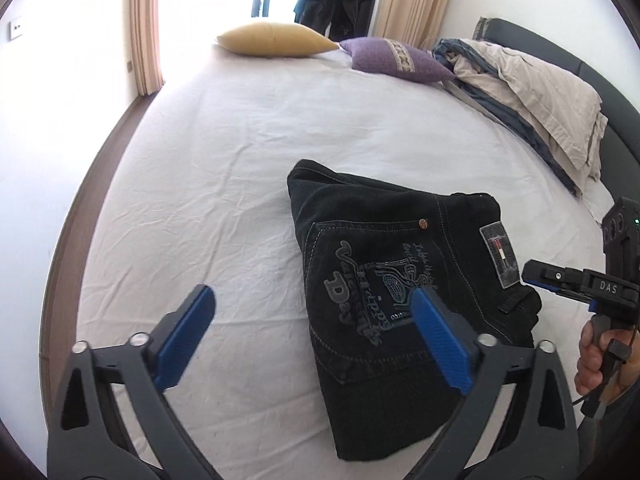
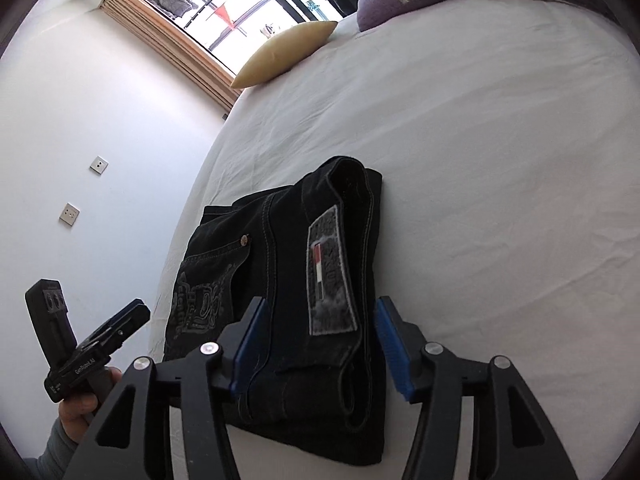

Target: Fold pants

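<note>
Black jeans lie folded into a compact stack on the white bed sheet, back pocket print and waistband label facing up. My left gripper is open above the sheet at the stack's left edge, its right finger over the pocket. In the right wrist view the jeans lie between the open fingers of my right gripper, which straddle the waistband end without closing on it. The right gripper also shows in the left wrist view, and the left gripper shows in the right wrist view.
A yellow pillow and a purple pillow lie at the bed's far end. A bundled beige and blue duvet sits at the far right by the dark headboard. Curtains and a window stand behind.
</note>
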`<act>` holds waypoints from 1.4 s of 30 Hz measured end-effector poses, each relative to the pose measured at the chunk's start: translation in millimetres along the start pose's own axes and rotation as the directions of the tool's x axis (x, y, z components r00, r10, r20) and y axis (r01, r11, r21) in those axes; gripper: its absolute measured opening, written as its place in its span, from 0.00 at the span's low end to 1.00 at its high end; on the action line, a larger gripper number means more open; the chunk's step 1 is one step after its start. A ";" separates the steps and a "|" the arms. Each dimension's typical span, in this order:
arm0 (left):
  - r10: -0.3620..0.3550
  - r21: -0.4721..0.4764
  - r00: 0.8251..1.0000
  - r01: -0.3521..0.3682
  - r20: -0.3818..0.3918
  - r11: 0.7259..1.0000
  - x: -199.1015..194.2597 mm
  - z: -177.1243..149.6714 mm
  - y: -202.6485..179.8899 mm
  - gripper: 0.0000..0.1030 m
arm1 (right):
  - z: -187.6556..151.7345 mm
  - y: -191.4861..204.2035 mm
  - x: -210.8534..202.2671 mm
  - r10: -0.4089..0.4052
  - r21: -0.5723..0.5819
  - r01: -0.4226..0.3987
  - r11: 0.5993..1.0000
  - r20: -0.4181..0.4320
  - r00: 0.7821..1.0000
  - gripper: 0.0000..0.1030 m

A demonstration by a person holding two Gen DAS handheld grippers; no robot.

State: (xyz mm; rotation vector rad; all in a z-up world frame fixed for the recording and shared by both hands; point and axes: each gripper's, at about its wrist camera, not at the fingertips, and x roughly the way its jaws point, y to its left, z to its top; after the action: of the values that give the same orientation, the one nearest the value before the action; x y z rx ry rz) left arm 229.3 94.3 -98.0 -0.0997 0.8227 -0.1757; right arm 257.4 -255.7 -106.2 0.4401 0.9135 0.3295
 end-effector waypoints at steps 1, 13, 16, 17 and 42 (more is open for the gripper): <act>0.014 0.002 1.000 -0.015 0.017 1.000 -14.3 -1.2 -4.7 1.00 | -7.6 8.1 -13.0 -0.041 -0.027 0.042 0.999 0.022 0.999 0.67; 0.273 0.061 0.843 -0.337 0.463 0.939 -246.2 -81.0 -75.7 1.00 | -88.0 107.3 -172.6 -0.189 -0.151 0.265 0.952 0.391 0.901 0.97; 0.217 0.097 0.858 -0.294 0.466 0.951 -280.8 -85.6 -89.0 1.00 | -94.3 130.8 -193.3 -0.195 -0.176 0.296 0.939 0.439 0.877 0.98; 0.210 0.100 0.862 -0.286 0.461 0.953 -289.3 -85.1 -91.3 1.00 | -96.8 139.0 -199.9 -0.198 -0.190 0.312 0.931 0.455 0.868 0.99; 0.185 -0.015 0.983 -0.185 0.002 0.983 -236.0 -91.3 -70.9 1.00 | -127.8 165.9 -202.1 -0.358 -0.197 0.447 0.872 0.367 0.859 1.00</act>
State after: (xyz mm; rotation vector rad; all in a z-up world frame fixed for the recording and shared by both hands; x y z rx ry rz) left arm -3.5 68.7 21.1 -0.0375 0.8254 0.0056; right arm 23.1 -175.5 46.5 0.0284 0.6068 -0.0106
